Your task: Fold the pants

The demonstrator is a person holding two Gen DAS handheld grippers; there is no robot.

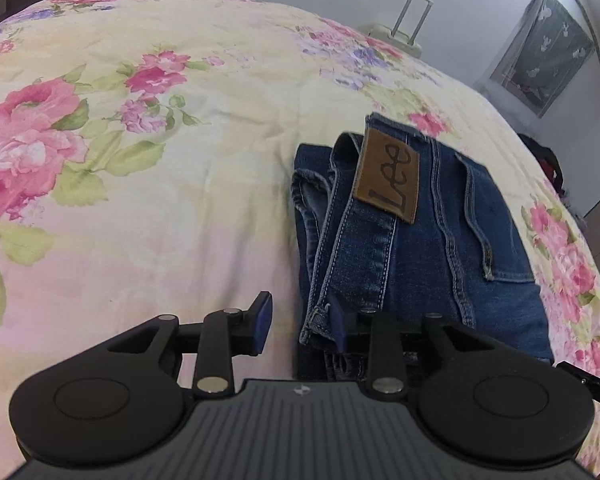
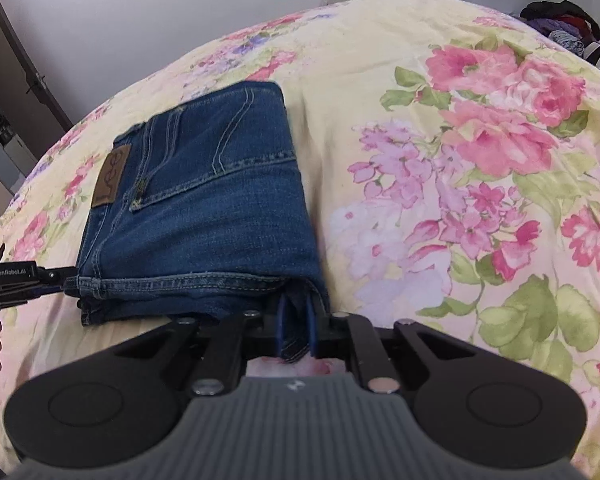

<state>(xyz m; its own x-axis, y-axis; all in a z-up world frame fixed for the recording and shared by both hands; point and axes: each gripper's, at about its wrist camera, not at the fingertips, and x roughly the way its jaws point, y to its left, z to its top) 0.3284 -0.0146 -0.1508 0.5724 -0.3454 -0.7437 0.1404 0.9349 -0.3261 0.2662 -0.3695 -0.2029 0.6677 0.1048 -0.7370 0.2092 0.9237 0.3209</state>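
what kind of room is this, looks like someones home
Most likely a bedroom in a home: a floral bedspread covers a large bed, a suitcase stands by the wall, and a pile of clothes lies at the far edge.

Soft, even daylight, faint shadows; strong fisheye bending at the edges, corners dark, slight blur throughout.
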